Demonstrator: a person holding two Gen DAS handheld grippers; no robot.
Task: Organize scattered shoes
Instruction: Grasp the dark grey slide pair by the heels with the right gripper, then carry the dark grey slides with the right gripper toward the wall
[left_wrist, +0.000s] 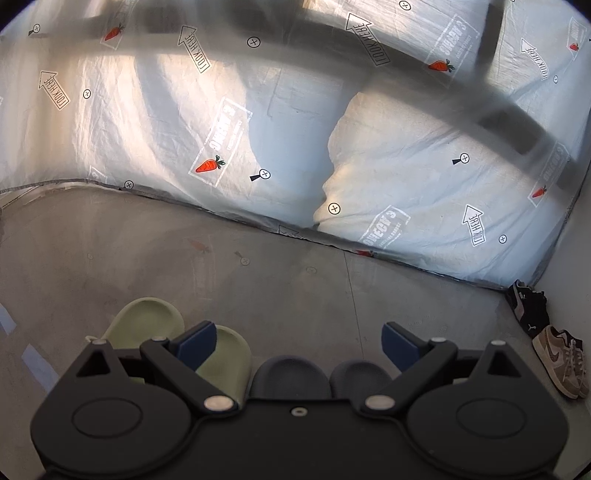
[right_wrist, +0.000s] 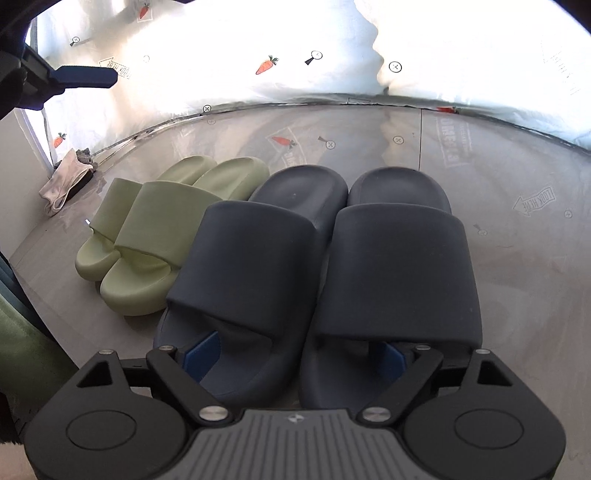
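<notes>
A pair of dark navy slides (right_wrist: 325, 258) sits side by side on the grey floor, with a pair of pale green slides (right_wrist: 155, 225) to their left. My right gripper (right_wrist: 299, 354) is open, one finger reaching into each navy slide's front opening. My left gripper (left_wrist: 299, 341) is open and empty, held above the heel ends of the green slides (left_wrist: 221, 354) and navy slides (left_wrist: 321, 376). One of its blue fingers (right_wrist: 88, 77) shows at the upper left of the right wrist view.
A printed plastic sheet (left_wrist: 258, 129) hangs as a wall behind the floor. A black sneaker (left_wrist: 528, 306) and a tan sneaker (left_wrist: 561, 358) stand by the right wall. A crumpled cloth (right_wrist: 66, 181) lies in the left corner.
</notes>
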